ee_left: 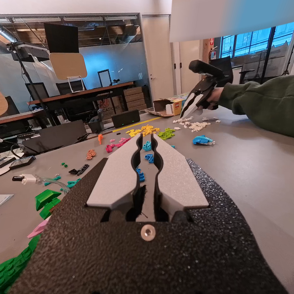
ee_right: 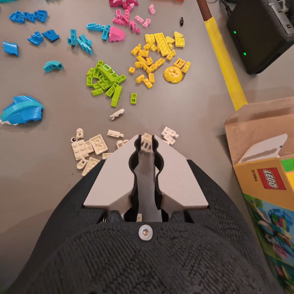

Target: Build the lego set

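My right gripper (ee_right: 146,137) points down into a pile of white lego pieces (ee_right: 89,148). Its jaws are closed on a small white piece (ee_right: 146,144), which sits tilted between the tips. In the left wrist view the right gripper (ee_left: 182,117) has its tips on the white pile (ee_left: 197,124), held by a hand in a green sleeve. My left gripper (ee_left: 146,135) hovers above the table over blue pieces (ee_left: 149,157). It is slightly open and empty. A part-built blue model (ee_left: 202,140) lies near the white pile and also shows in the right wrist view (ee_right: 22,109).
Sorted piles lie on the grey table: lime (ee_right: 106,79), yellow (ee_right: 160,57), pink (ee_right: 127,17), light blue (ee_right: 81,41). An open lego box (ee_right: 267,183) stands to the right. A black device (ee_right: 260,35) sits past a yellow strip (ee_right: 222,58). A green build (ee_left: 46,202) lies at the left. There is about 35 centimetres between the tips of the two grippers. It is some 15 centimetres from my left tips to the green build (ee_left: 46,202).
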Demonstrator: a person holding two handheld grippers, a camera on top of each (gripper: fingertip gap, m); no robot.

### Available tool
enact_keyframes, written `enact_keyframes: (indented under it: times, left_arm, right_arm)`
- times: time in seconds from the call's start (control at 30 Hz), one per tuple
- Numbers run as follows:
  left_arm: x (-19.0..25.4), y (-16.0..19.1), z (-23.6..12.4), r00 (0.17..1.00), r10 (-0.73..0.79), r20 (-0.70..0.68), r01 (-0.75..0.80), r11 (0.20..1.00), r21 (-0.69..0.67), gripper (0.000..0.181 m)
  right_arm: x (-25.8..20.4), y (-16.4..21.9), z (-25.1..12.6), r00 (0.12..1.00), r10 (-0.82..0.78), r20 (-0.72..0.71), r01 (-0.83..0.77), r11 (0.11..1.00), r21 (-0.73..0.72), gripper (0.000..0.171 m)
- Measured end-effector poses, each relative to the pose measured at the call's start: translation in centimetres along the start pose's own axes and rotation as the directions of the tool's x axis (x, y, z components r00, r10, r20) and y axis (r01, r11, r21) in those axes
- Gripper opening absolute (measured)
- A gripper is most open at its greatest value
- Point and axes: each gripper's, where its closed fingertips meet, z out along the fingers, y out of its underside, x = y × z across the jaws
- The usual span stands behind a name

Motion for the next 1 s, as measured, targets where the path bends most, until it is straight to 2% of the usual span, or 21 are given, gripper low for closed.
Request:
enact_keyframes:
  times: [0.1,0.27,0.4,0.5,0.67,0.83,1.0]
  left_arm:
    - [-0.1,0.0,0.0,1.000,-0.006,0.002,0.006,1.000,0.002,0.007]
    - [0.0,0.0,0.0,1.000,-0.002,-0.001,0.002,1.000,-0.001,0.007]
    - [0.0,0.0,0.0,1.000,-0.004,0.001,0.004,1.000,0.002,0.007]
    - [-0.2,-0.1,-0.1,1.000,-0.015,0.005,0.014,1.000,0.009,0.007]
    - [-0.1,0.0,0.0,1.000,-0.008,0.001,0.008,1.000,0.004,0.007]
    - [-0.2,-0.1,0.0,1.000,-0.014,0.004,0.014,1.000,0.008,0.007]
    - [-0.2,-0.1,-0.1,1.000,-0.016,0.003,0.016,1.000,0.011,0.007]
  right_arm:
    - [-0.6,0.2,0.1,0.997,0.035,0.070,-0.034,0.999,-0.013,0.010]
    - [-0.6,-0.6,0.2,0.998,0.008,0.068,-0.011,0.999,0.035,0.014]
    - [-0.9,1.0,0.9,0.997,-0.005,0.077,0.012,0.996,-0.088,0.014]
    - [-2.4,2.3,-0.6,0.977,0.113,0.179,-0.081,0.981,-0.173,0.012]
    - [-0.2,0.5,-1.2,0.999,0.006,0.042,-0.003,0.997,-0.078,0.016]
    - [-0.7,1.6,-0.6,0.993,0.083,0.082,-0.069,0.984,-0.165,0.010]
    - [-0.2,2.7,-0.4,0.992,0.115,0.049,-0.102,0.973,-0.207,0.011]
